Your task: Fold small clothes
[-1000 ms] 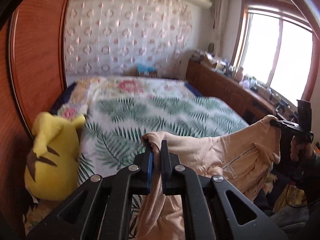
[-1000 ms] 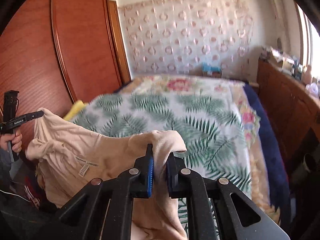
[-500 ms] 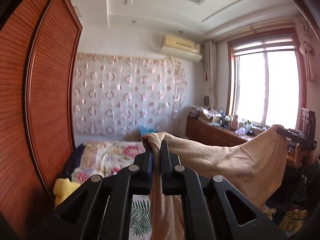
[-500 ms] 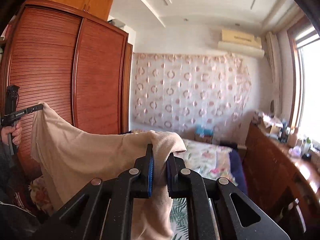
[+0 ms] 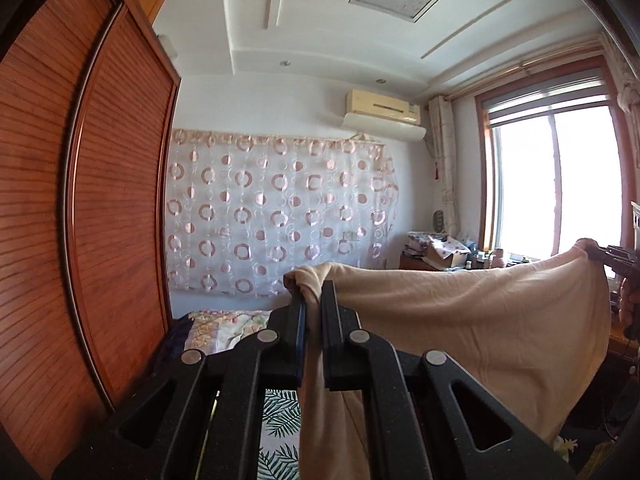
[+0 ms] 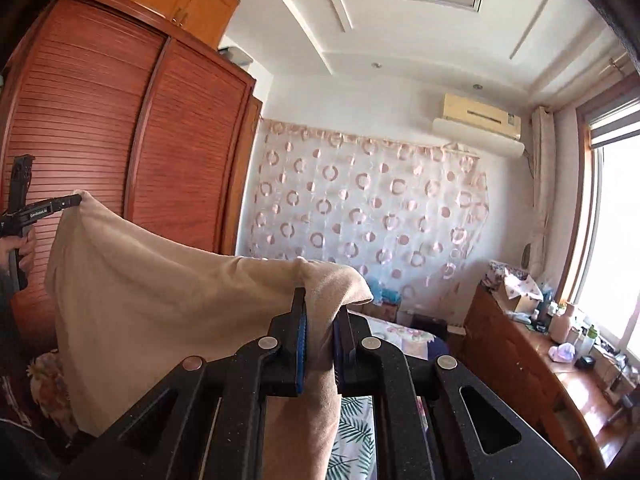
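Observation:
A peach-beige garment [image 5: 472,320] hangs stretched in the air between my two grippers, high above the bed. My left gripper [image 5: 313,292] is shut on one top corner, with cloth bunched between its pads. The other corner is pinched in my right gripper [image 6: 320,300], also shut, and the garment [image 6: 160,300] sags from there toward the left gripper [image 6: 68,202] at the left edge. In the left wrist view the right gripper [image 5: 604,252] shows at the far right, held by a hand [image 5: 628,308]. The garment's lower part drops out of sight.
The bed [image 5: 224,324], with floral and palm-leaf covers, lies below and ahead. A tall red-brown wardrobe [image 5: 80,200] fills the left side. A cluttered wooden sideboard [image 6: 532,356] runs under the bright window [image 5: 560,176] on the right. A circle-patterned curtain [image 5: 280,216] covers the far wall.
Both grippers rose and tilted up to level with the garment still pinched. The bed and yellow plush toy dropped out of view; the ceiling came into view. The cloth now hangs straighter.

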`<state>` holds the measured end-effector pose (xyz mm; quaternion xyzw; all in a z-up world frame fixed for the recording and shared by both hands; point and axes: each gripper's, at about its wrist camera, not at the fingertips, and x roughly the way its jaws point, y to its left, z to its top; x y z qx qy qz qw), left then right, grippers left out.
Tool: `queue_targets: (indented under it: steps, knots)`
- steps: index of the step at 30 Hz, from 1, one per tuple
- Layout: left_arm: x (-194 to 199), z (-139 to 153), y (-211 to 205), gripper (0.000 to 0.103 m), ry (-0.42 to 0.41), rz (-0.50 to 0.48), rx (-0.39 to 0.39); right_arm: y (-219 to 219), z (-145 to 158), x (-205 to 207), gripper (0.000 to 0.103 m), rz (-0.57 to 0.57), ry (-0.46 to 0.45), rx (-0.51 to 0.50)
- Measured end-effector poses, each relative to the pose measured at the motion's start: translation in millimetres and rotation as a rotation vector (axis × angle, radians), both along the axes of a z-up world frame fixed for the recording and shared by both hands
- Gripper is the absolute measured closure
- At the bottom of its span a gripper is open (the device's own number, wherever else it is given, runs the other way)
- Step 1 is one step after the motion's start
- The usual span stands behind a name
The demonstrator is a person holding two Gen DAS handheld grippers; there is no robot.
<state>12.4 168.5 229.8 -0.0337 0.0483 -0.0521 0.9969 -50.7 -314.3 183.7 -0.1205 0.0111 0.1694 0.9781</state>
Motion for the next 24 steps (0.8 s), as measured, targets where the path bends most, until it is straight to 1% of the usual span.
queue_targets:
  steps: [1,2,4,7,10,12,14,16,18,21,23,24]
  knots:
    - [12.3,-4.1,1.5,0.096,0.015,0.007,-0.005,2.2,7.0,6.5,0.093,-0.003,0.012,-0.001]
    - [30.6,-10.6,2.8,0.096,0.029,0.017,-0.003,5.0,6.9,17.5,0.093,-0.010,0.019,-0.008]
    - [61.9,-24.0,2.0,0.096,0.058,0.047,0.018,15.5,10.7,34.6,0.093,-0.026,0.037,-0.028]
    - [112.0,-51.4,5.3,0.096,0.106,0.071,0.022,29.8,-2.9,86.6,0.093,-0.045,0.082,-0.057]
    - [154.0,-81.7,6.2,0.096,0.166,0.083,0.021,39.8,-16.8,131.6,0.093,-0.049,0.138,-0.057]
    - [184.4,-109.3,6.3,0.096,0.231,0.094,0.028,49.2,-36.3,167.0,0.093,-0.066,0.196,-0.073]
    - [213.6,-144.0,5.6,0.096,0.310,0.101,0.041,56.7,-66.7,199.7,0.093,-0.084,0.269,-0.084]
    - [232.3,-173.3,0.1,0.096,0.370,0.097,0.048,67.4,-89.5,227.7,0.093,-0.099,0.331,-0.102]
    - [246.0,-195.4,-1.7,0.096,0.416,0.094,0.052,72.4,-114.8,252.1,0.093,-0.108,0.390,-0.108]
    - [264.2,-226.8,-2.1,0.096,0.488,0.096,0.049,80.4,-139.7,283.4,0.093,-0.125,0.475,-0.111]
    - [272.5,-243.7,-2.4,0.096,0.533,0.092,0.053,86.0,-148.7,301.0,0.093,-0.133,0.517,-0.109]
    - [275.4,-249.4,-4.3,0.094,0.551,0.090,0.060,88.4,-146.4,313.1,0.093,-0.137,0.537,-0.102]
